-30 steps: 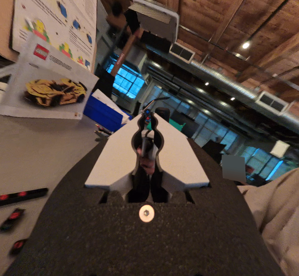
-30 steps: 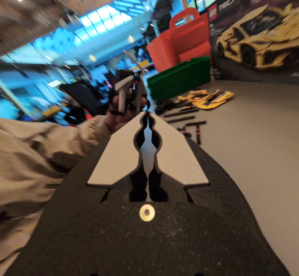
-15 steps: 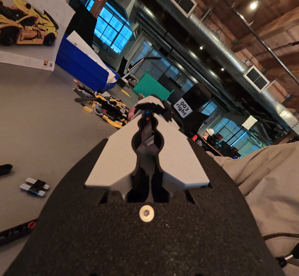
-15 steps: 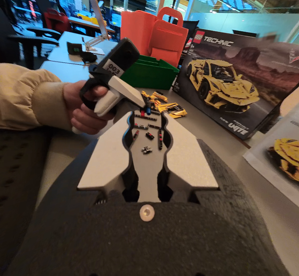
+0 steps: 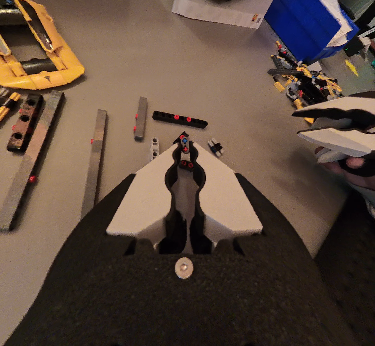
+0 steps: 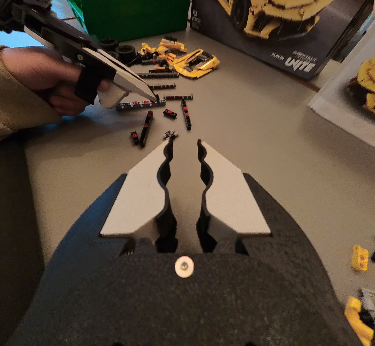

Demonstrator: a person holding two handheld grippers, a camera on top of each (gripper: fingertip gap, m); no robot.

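My left gripper (image 5: 184,143) pinches a small grey connector (image 5: 184,145), long axis pointing away, frame centre; my right gripper (image 6: 184,143), jaws apart, holds nothing.

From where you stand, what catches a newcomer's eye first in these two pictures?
The left gripper is shut on a small grey connector with blue and red pins, low over the grey table. The right gripper hangs open and empty. Behind stand a green plastic bin and a box picturing a yellow car.
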